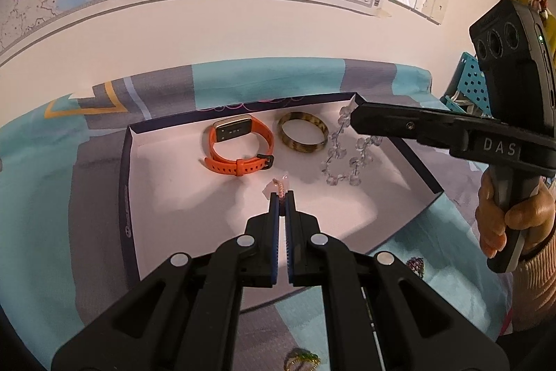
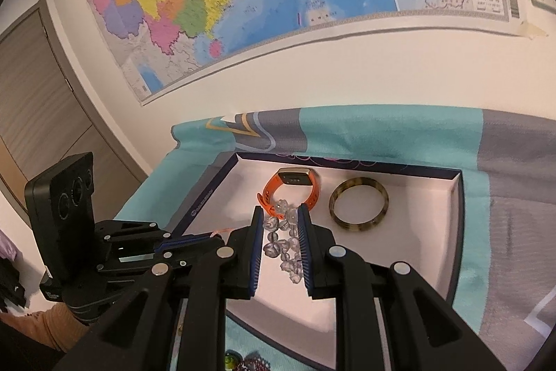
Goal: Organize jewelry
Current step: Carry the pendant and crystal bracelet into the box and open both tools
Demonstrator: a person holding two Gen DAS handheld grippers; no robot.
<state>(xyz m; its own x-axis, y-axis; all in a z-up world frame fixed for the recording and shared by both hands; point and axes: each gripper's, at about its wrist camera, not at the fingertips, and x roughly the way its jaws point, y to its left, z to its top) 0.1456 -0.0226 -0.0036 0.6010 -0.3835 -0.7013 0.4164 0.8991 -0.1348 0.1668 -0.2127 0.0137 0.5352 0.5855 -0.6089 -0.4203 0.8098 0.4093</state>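
Note:
A shallow white tray with a dark rim (image 1: pixel 125 169) (image 2: pixel 458 197) lies on a patterned cloth. In it are an orange watch (image 1: pixel 239 141) (image 2: pixel 295 185), a brown mottled bangle (image 1: pixel 303 136) (image 2: pixel 359 206) and a clear bead bracelet (image 1: pixel 347 162) (image 2: pixel 283 242). My left gripper (image 1: pixel 282 195) is shut on a small pink and clear piece of jewelry (image 1: pixel 279 186) over the tray's middle. My right gripper (image 2: pixel 279 212) is open, its jaws on either side of the bead bracelet, which lies on the tray. It also shows in the left wrist view (image 1: pixel 354 117).
The teal and grey cloth (image 1: pixel 41 197) (image 2: pixel 521 197) covers the table against a wall with a map. A green and gold piece (image 1: pixel 301 360) and a purple piece (image 1: pixel 415 266) lie on the cloth near the tray's front. A blue pegboard rack (image 1: pixel 469 86) stands at right.

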